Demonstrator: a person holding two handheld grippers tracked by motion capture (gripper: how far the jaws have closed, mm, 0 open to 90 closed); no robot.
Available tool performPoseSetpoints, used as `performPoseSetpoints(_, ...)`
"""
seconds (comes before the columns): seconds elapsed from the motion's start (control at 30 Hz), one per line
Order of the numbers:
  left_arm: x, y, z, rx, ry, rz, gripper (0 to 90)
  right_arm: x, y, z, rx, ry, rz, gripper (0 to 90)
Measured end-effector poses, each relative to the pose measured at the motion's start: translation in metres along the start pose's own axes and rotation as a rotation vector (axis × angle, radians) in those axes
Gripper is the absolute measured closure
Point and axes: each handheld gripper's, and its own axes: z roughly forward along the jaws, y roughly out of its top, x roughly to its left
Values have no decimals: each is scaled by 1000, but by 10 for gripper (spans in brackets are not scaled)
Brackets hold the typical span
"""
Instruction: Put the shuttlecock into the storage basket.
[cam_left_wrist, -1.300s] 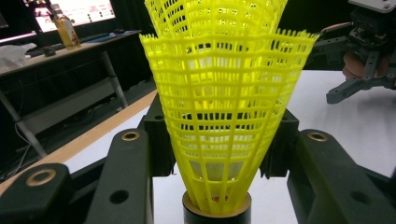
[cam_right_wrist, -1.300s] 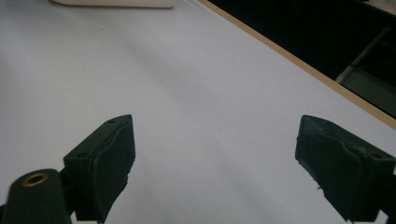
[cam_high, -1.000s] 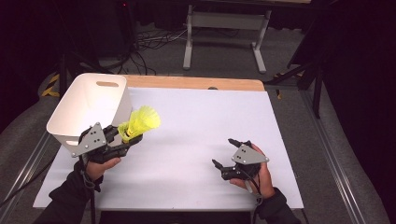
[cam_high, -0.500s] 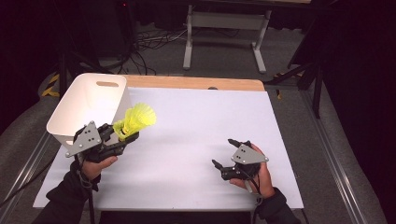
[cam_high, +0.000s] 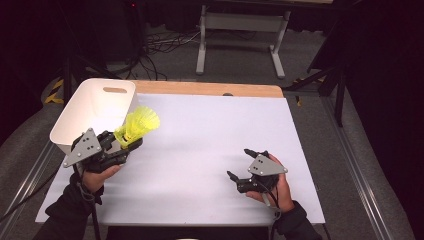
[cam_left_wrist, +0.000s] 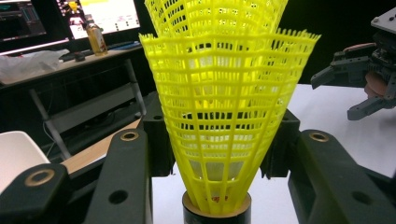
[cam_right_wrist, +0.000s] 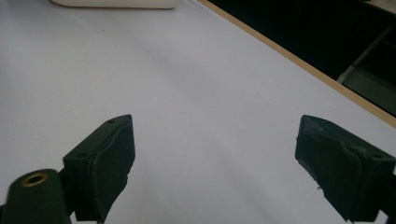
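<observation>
A yellow plastic mesh shuttlecock (cam_high: 138, 124) is held up off the table, skirt pointing up and to the right, beside the near right corner of a white bin (cam_high: 98, 107). My left gripper (cam_high: 126, 144) is shut on it near the cork. In the left gripper view the shuttlecock (cam_left_wrist: 219, 107) stands between the jaws, and a second skirt looks nested on top. My left gripper (cam_left_wrist: 217, 144) clamps it from both sides. Low over the white sheet, my right gripper (cam_high: 238, 163) is open and holds nothing. Its jaws stand wide apart in the right gripper view (cam_right_wrist: 215, 154).
A white sheet (cam_high: 210, 135) covers the table, and a wooden strip (cam_high: 210, 89) shows along the far edge. A rim of the bin (cam_right_wrist: 112, 3) shows at the top of the right gripper view. A metal stand (cam_high: 240, 35) and cables lie on the floor beyond.
My left gripper has carried the shuttlecock to the left, closer to the white bin. The right gripper has stayed in place, still open.
</observation>
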Motion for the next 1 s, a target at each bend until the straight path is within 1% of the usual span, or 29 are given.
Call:
performPoseSetpoints(0.07, 1, 0, -3, -6, 6, -9, 559, 0, 0, 0, -1, 0, 0, 127)
performPoseSetpoints(0.3, 5, -1, -11, -5, 33, -15, 559, 0, 0, 0, 0, 1, 3, 127)
performPoseSetpoints(0.33, 5, -1, -12, -3, 37, -10, 559, 0, 0, 0, 0, 1, 2, 127)
performPoseSetpoints(0.47, 7, 0, -15, -12, 47, -14, 559, 0, 0, 0, 0, 1, 1, 127)
performPoseSetpoints(0.57, 9, 1, -17, -9, 59, -6, 559, 0, 0, 0, 1, 2, 1, 127)
performPoseSetpoints(0.7, 11, 0, -18, -7, 69, -10, 560, 0, 0, 0, -1, 1, 2, 127)
performPoseSetpoints(0.73, 12, 0, -19, -7, 75, -12, 559, 0, 0, 0, -3, 0, 3, 127)
performPoseSetpoints(0.8, 11, 0, -20, -7, 87, -4, 560, 0, 0, 0, -3, -1, 6, 126)
performPoseSetpoints(0.83, 11, 0, -20, -4, 90, 3, 560, 0, 0, 0, -1, 0, 7, 126)
performPoseSetpoints(1.0, 13, 1, -21, -4, 93, 6, 560, 0, 0, 1, 4, 3, 7, 126)
